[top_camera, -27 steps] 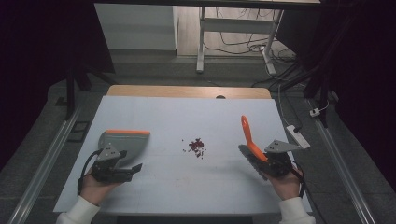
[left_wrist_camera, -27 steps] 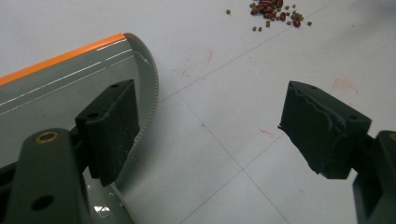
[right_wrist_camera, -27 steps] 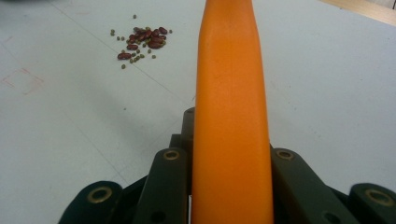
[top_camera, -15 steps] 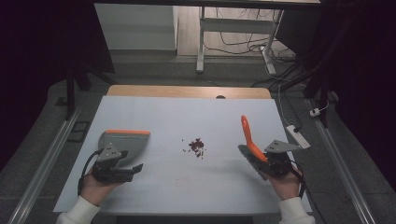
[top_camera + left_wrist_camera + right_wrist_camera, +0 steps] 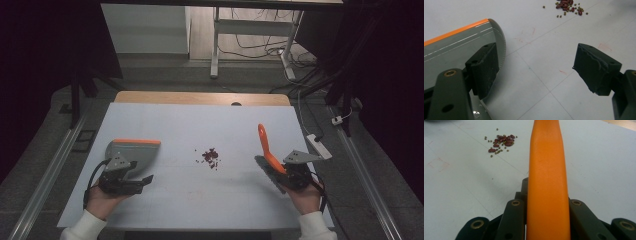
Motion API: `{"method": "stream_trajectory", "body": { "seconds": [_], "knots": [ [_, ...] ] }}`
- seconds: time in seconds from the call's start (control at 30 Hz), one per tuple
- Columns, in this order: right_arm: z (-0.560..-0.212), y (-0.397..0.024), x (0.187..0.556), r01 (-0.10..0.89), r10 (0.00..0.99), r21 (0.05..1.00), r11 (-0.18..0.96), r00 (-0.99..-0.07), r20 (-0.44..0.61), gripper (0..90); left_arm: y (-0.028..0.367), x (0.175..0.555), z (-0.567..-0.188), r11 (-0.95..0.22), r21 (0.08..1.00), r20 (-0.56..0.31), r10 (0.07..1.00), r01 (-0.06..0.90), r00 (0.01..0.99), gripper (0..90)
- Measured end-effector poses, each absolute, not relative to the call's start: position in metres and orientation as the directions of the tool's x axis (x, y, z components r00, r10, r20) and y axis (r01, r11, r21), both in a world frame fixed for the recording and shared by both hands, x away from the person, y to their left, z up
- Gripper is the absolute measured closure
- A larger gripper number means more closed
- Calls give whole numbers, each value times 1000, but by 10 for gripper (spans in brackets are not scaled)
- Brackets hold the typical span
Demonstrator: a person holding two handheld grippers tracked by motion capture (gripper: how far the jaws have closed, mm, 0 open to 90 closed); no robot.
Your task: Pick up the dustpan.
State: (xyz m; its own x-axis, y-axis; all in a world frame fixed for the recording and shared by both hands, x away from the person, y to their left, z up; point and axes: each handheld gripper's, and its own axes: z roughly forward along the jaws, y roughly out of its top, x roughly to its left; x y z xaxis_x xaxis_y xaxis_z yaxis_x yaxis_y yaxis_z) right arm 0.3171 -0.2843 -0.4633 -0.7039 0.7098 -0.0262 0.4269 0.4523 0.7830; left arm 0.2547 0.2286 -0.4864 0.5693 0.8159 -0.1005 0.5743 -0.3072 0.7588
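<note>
A small pile of red and green beans (image 5: 211,156) (image 5: 567,5) (image 5: 502,142) lies mid-table on the white surface (image 5: 200,125). At the left rests a grey dustpan with an orange edge (image 5: 131,152) (image 5: 456,47). My left gripper (image 5: 137,181) (image 5: 540,66) stands open just behind it. One jaw hangs over the pan's corner, and bare table shows between the jaws. My right gripper (image 5: 289,175) is shut on the orange handle (image 5: 265,145) (image 5: 546,182) of a brush. The handle points away toward the far edge, and the dark bristles (image 5: 267,172) sit beside the gripper.
A white power strip (image 5: 320,146) lies at the table's right edge, with its cable running off to the floor. A wooden strip (image 5: 200,97) borders the far edge. Metal rails (image 5: 50,175) run along both sides of the table, and a desk frame and cables stand beyond it.
</note>
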Motion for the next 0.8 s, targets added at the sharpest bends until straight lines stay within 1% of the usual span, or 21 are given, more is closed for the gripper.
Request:
{"method": "stream_trajectory", "body": {
  "seconds": [0.43, 0.63, 0.8],
  "knots": [
    [-466, -282, 318, 436, 702, 773, 461, -712, -17, 765, 224, 253, -473, -299, 758, -100, 825, 580, 556, 210],
    [-465, -285, 318, 436, 703, 782, 445, -711, -4, 766, 225, 255, -468, -285, 742, -101, 848, 607, 521, 210],
    [-465, -288, 318, 435, 706, 790, 431, -709, 5, 765, 227, 257, -463, -258, 723, -102, 878, 641, 469, 208]
  ]
}}
